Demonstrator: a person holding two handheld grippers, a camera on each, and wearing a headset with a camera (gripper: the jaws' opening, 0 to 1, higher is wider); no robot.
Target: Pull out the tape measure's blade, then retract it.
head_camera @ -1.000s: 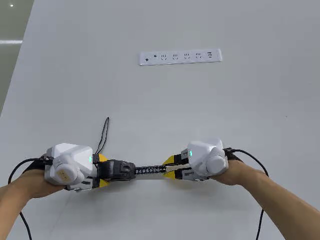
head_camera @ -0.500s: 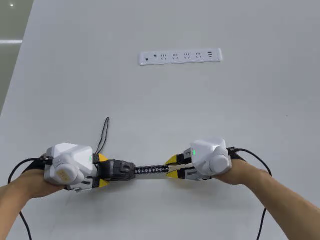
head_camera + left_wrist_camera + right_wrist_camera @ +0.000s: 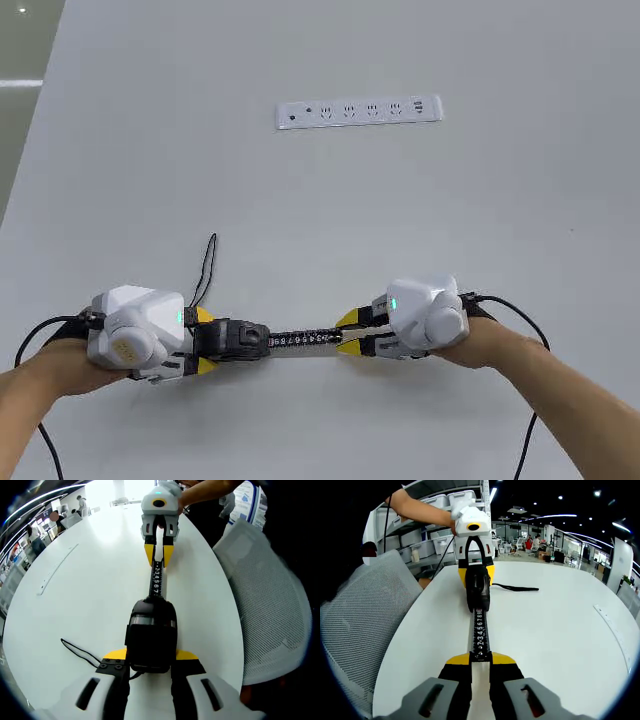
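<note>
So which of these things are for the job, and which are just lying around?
For the job:
tape measure, held in the left gripper
its blade, partly out, pinched in the right gripper

Just lying about:
power strip
mesh chair

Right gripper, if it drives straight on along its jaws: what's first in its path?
The tape measure case, held in the left gripper, straight ahead along the blade that the right gripper grips. Nothing else appears to lie between.
</note>
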